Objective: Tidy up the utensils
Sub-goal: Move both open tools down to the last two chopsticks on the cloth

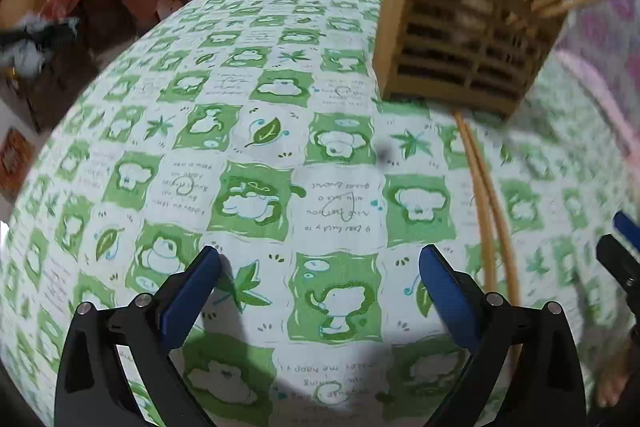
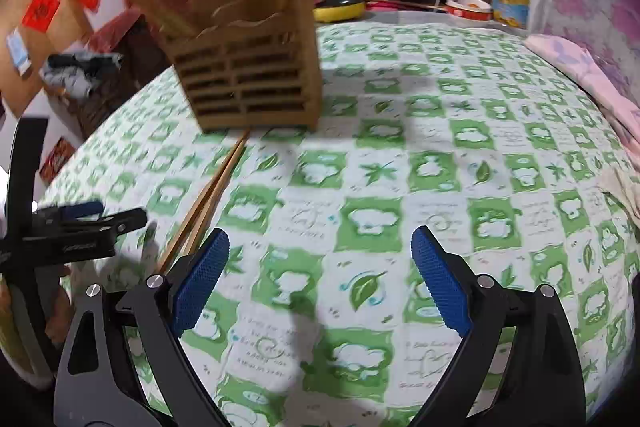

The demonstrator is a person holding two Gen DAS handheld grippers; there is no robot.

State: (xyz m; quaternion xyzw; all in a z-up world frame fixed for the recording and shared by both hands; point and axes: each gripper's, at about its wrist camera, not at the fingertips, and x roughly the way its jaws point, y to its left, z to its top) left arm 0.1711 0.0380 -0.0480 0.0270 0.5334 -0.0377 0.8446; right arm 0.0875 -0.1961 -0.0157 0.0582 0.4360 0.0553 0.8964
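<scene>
With both the left gripper [image 1: 320,267] and right gripper [image 2: 320,251] spread and empty, the chopsticks [image 1: 486,203] lying before the wooden holder [image 1: 456,39] should be pinched together near mid-length

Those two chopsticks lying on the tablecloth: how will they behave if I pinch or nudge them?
The chopsticks look thin, rigid and light, so they should lift without bending. Lying flat on the cloth, they give little height to pinch. A nudge may roll or separate them, though the fabric probably limits sliding.

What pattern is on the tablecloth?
The tablecloth is a green and white check with leaves and cartoon animals; it shows best in the right wrist view.
</scene>
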